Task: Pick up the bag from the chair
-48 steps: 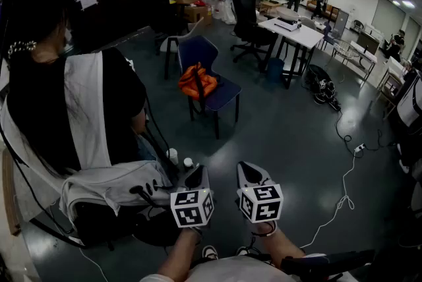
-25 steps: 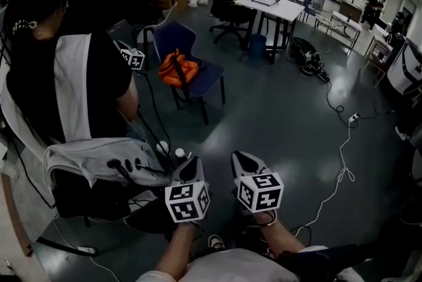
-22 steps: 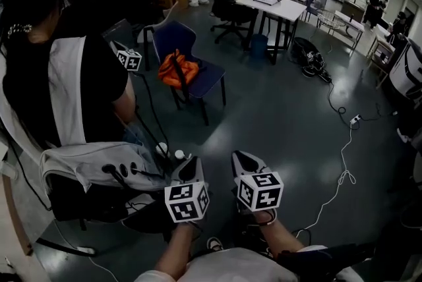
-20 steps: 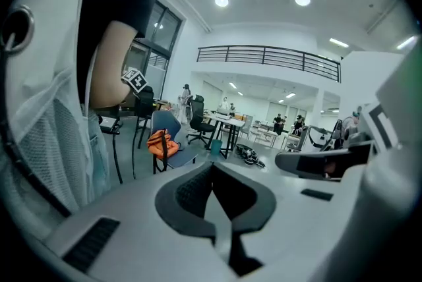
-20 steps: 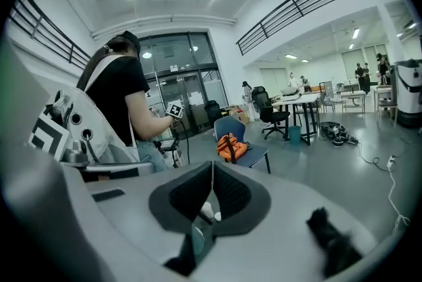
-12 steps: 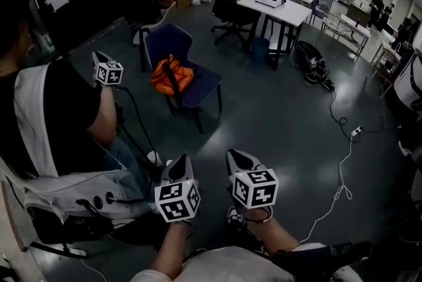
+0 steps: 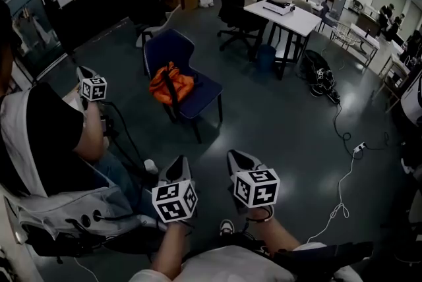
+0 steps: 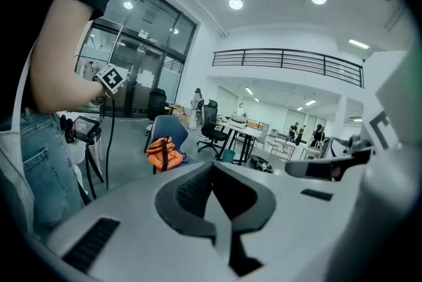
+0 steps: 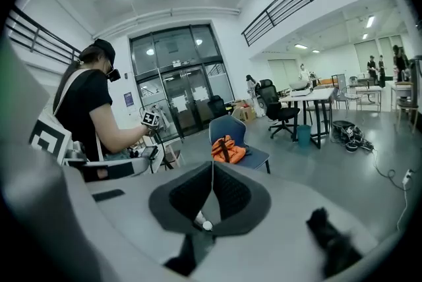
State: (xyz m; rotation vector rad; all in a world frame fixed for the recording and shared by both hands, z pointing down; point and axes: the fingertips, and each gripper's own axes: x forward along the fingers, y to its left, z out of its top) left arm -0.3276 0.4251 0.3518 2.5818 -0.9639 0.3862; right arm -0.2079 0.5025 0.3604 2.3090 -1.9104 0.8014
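Orange bag (image 7: 170,84) rests on blue chair (image 7: 207,95), well ahead of left claw (image 7: 177,167) and right claw (image 7: 239,161) — both closed tip to tip.

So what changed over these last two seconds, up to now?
The person at left slid toward the head view's left edge, and the marker cube in their hand came into sight, held up. Nothing was taken hold of or let go. The orange bag stayed on the blue chair. The left hand-held gripper and right hand-held gripper stayed low, side by side, jaws shut and empty.
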